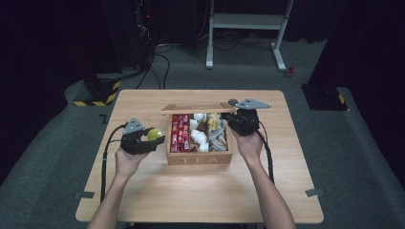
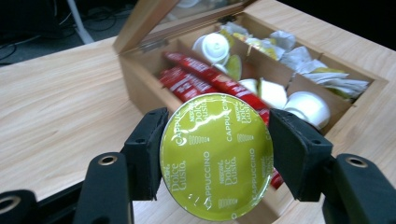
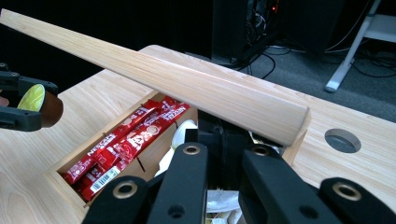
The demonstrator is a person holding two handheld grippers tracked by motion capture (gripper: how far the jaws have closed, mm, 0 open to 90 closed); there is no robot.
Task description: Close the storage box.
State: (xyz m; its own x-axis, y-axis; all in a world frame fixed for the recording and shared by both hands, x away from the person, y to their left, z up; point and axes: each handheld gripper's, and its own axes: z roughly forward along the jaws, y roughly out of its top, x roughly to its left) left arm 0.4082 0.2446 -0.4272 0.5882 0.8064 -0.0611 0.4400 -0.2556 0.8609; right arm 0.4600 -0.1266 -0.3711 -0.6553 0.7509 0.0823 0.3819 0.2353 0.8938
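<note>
Cappuccino capsule sits clamped between the left gripper pads, foil lid facing the camera, held in the air just left of the wooden tea box, above the table. Grip is on the capsule's sides, roughly across its widest part; looks centred, no visible tilt.

Right gripper holds the box lid up by its front edge. Jaws look closed on the lid rim, lid propped at an angle over the box.

Judging by the layout, the step is dropping the capsule into the box or carrying it away; I can't tell which.

Box contents: red Nescafé sticks in the left compartment, white capsules in the middle, paper tea sachets on the right.

If it goes in:
- Aim for the middle compartment with the other capsules, not the red sticks nearest the gripper.
- Lift over the box's near wall first, then come down; the capsule hangs below the pads and could clip the rim.
- Keep the lid held high and steady; its edge overhangs the compartments, so approach from the open front side.
- Release low. Foil is slick and the body is rounded, so it will likely roll if dropped from height.
- Don't squeeze harder; thin plastic cup likely dents.
</note>
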